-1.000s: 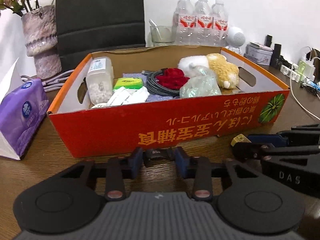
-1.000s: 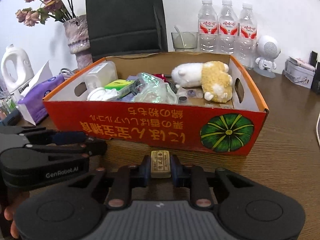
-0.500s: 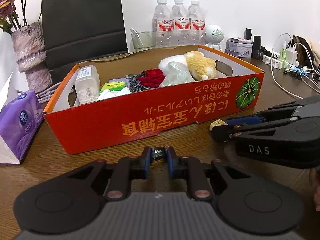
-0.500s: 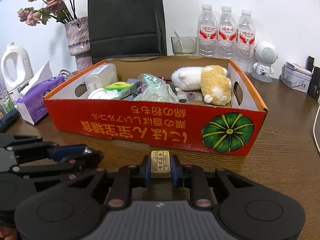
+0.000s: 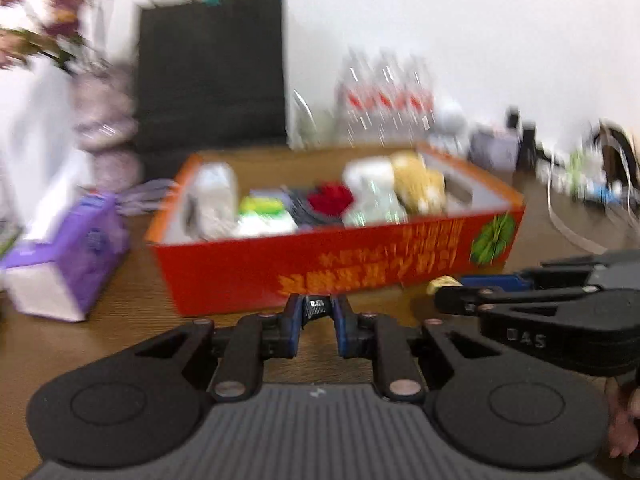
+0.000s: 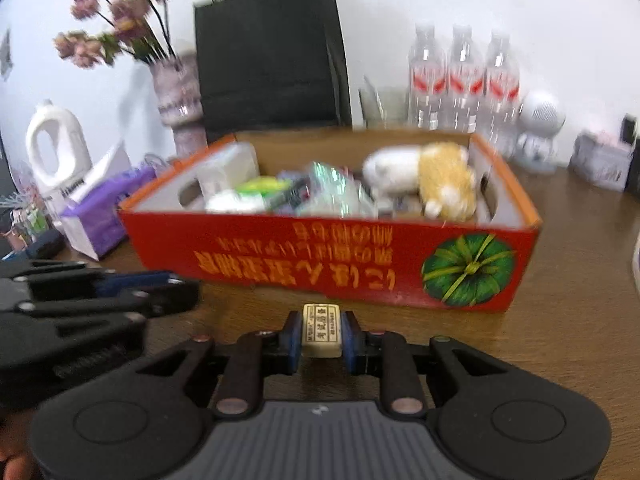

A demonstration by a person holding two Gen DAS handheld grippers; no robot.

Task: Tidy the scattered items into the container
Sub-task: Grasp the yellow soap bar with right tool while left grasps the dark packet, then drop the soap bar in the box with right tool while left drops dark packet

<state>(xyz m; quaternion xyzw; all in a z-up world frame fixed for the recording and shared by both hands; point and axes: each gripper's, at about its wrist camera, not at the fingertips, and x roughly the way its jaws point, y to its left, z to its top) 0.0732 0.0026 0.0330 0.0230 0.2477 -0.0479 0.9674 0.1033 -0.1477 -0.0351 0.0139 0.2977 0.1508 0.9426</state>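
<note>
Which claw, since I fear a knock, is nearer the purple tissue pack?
Left. The left claw sits just right of the tissue pack; the right claw is farther right, beyond the left one.

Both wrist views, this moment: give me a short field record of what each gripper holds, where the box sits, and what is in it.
left gripper: shut on a small black item, too blurred to identify
right gripper: shut on a cream eraser-like block with printed label
container: red cardboard box, on the wooden table, ahead of both grippers
box contents: plush toy, clear plastic bag, green pack, white jar, others unclear
held items: both outside the box
image quality: motion blur, stronger in left wrist view
</note>
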